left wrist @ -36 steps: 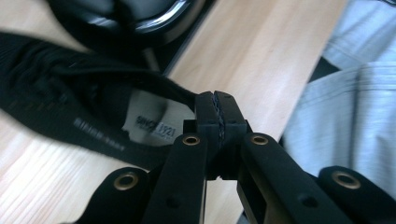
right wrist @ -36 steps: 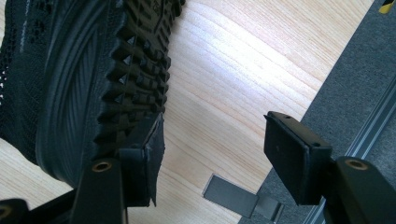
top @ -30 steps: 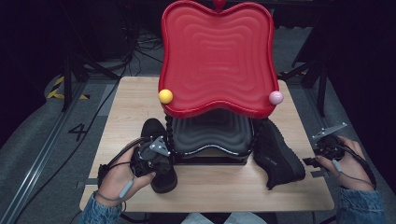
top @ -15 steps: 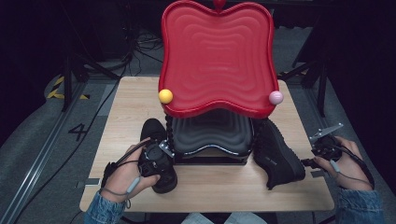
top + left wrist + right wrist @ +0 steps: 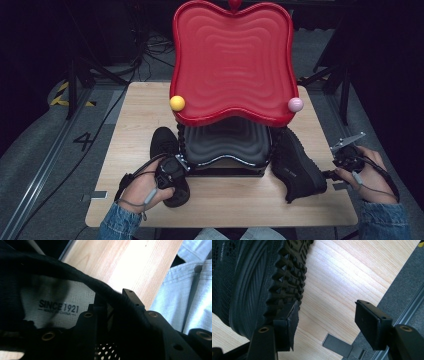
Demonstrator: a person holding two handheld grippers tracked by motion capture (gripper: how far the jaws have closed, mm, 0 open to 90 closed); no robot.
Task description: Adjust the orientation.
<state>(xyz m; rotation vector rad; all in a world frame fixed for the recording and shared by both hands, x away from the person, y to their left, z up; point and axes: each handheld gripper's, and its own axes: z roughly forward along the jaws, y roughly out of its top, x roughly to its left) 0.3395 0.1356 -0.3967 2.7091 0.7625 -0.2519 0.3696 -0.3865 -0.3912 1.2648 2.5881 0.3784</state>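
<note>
1. high view: wooden table (image 5: 135,130) carries a big red apple-shaped tray (image 5: 232,60) propped upright over a black ribbed base (image 5: 225,147). a yellow ball (image 5: 177,103) and a pink ball (image 5: 295,104) sit at its lower corners.
2. two black shoes flank the base: left shoe (image 5: 167,150) just beside its left side, right shoe (image 5: 296,165) lying tilted at its right, sole turned outward.
3. left gripper (image 5: 172,172) sits on the heel end of the left shoe. left gripper view: the padded collar (image 5: 110,296) of the shoe runs between the two black jaws, one jaw inside over the insole label (image 5: 58,307), one outside. jaws have just been closing and stand narrow, pinching the collar.
4. right gripper (image 5: 345,157) hovers at the table's right edge, near the right shoe's sole. right gripper view: jaws wide, nothing between them; the left pad (image 5: 290,322) is at the lugged sole (image 5: 284,277), touching or just short, cannot tell which.
</note>
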